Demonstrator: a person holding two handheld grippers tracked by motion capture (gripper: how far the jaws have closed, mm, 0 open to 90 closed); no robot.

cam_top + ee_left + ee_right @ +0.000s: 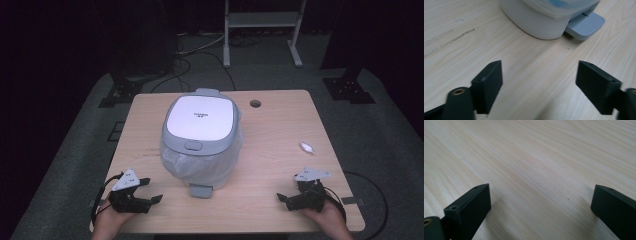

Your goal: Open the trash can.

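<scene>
The left gripper [147, 190] rests at the counter's [280, 150] near-left corner, jaws spread wide and empty. Mid-counter stands the white plastic pedal bin [201, 145] with a grey-rimmed lid [201, 117] closed, a clear bag liner [175, 157] bulging below, and its grey foot pedal [201, 190] facing the near edge. The right gripper [289, 198], likewise agape, sits near the near-right corner. Judging by this, nothing is begun: the bin is untouched.
</scene>
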